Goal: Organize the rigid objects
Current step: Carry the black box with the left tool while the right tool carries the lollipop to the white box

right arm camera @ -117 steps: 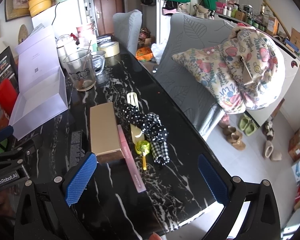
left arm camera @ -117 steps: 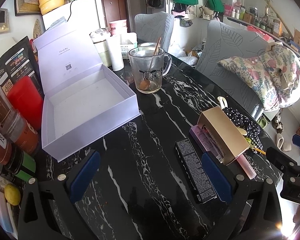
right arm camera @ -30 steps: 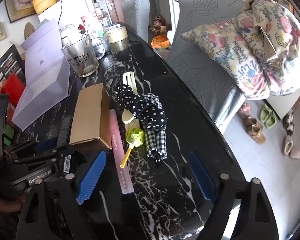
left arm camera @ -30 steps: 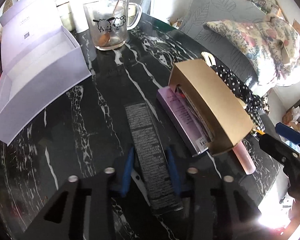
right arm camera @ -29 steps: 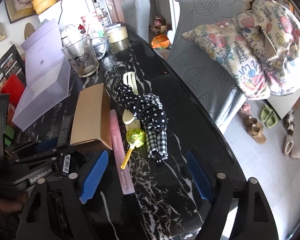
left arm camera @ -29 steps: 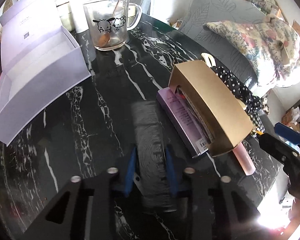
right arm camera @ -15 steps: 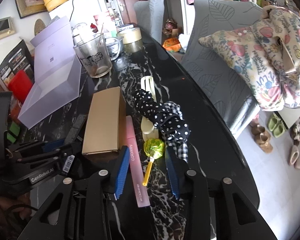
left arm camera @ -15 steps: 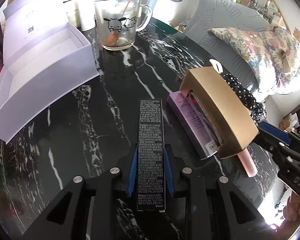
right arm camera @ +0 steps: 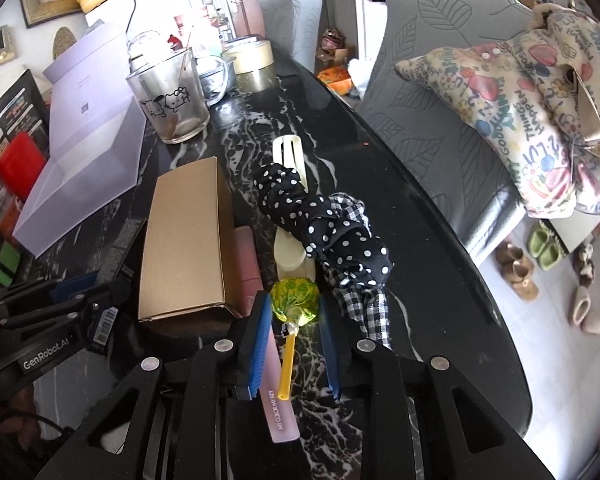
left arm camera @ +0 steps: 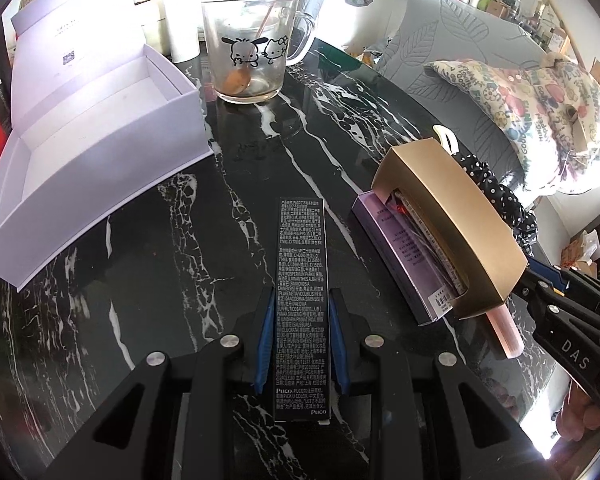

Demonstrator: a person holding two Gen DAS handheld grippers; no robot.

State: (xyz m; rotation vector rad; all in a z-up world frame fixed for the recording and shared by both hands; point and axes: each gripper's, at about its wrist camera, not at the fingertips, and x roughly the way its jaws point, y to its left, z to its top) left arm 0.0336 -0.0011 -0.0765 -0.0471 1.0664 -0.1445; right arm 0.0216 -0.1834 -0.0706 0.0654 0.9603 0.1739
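Note:
My left gripper [left arm camera: 301, 294] is shut on a long black printed box [left arm camera: 302, 248], which points away from me over the black marble table [left arm camera: 160, 260]. My right gripper [right arm camera: 295, 300] is closing on a lollipop [right arm camera: 296, 294] in a green-yellow wrapper. Its blue pads meet the wrapper on both sides and the yellow stick runs back between the fingers. A pink tube [right arm camera: 248, 264] lies under the left finger. A gold box [right arm camera: 184, 240] sits beside it, and a purple box [left arm camera: 400, 256] lies half under that gold box.
An open lavender box [left arm camera: 112, 184] stands at the left with its lid up. A glass mug [left arm camera: 252, 52] holding a spoon is behind it. Polka-dot and checked scrunchies [right arm camera: 320, 220] lie over a cream hair clip [right arm camera: 288, 152]. The table's edge curves close on the right, with grey chairs beyond.
My right gripper's jaws have come in from wide apart onto the lollipop, and the gripper has edged forward. The left gripper has kept its hold on the black box.

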